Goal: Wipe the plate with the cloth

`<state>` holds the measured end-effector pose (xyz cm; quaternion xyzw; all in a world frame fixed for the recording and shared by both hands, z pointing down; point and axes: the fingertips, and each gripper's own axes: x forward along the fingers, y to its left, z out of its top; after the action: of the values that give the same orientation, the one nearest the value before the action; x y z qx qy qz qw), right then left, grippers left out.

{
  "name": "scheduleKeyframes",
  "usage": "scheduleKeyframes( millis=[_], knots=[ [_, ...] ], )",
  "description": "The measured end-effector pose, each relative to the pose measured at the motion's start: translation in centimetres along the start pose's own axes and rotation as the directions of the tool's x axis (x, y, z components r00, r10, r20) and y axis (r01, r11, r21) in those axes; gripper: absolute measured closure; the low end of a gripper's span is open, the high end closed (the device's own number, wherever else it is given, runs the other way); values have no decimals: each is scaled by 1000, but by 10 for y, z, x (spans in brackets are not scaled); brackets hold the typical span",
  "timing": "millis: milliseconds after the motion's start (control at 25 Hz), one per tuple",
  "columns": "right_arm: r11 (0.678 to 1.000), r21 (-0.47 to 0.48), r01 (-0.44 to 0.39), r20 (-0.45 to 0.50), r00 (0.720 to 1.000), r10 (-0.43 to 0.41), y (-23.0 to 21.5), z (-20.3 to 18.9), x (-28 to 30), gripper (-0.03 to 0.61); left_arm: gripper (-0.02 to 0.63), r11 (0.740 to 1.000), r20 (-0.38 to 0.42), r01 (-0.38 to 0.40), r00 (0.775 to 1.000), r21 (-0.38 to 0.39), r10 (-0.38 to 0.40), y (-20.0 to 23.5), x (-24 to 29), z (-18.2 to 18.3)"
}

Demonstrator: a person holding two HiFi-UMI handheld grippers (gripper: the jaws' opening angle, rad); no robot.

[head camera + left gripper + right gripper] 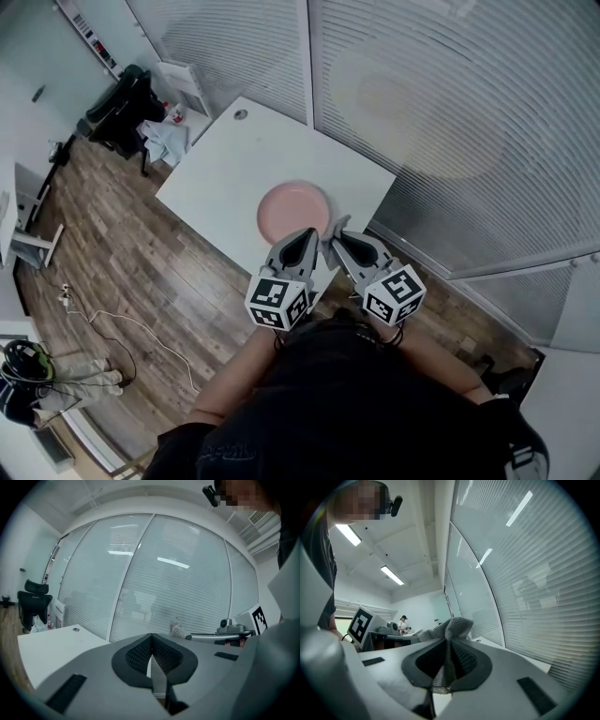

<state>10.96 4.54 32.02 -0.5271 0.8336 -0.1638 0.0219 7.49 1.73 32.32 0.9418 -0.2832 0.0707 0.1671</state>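
Note:
A round pink plate lies on the white table, near its front edge. My left gripper hovers just in front of the plate's near rim, shut with nothing between its jaws. Beside it on the right, my right gripper is shut on a grey knitted cloth, which bunches up above the pads. The cloth also shows in the left gripper view, sticking out of the right gripper. The two grippers are held close together, pointing almost level toward the table.
A glass wall with white blinds runs behind and to the right of the table. A black office chair and a heap of clothes stand at the far left. A white cable lies on the wooden floor.

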Motion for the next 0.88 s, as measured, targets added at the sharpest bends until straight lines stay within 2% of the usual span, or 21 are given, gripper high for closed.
scheduleKeyframes(
  millis=[360,640,880],
  knots=[
    [998,-1,59,1,998,-59,16,11,59,535,607,998,4,59,998,15,-59,62,-2,30],
    [996,11,94,-17,995,-93,46,-6,87,535,607,997,-31,78,996,-9,-78,103,-25,18],
    [994,1,113,-35,993,-113,45,-11,94,535,606,997,-53,64,996,-42,-66,126,-28,3]
  ],
)
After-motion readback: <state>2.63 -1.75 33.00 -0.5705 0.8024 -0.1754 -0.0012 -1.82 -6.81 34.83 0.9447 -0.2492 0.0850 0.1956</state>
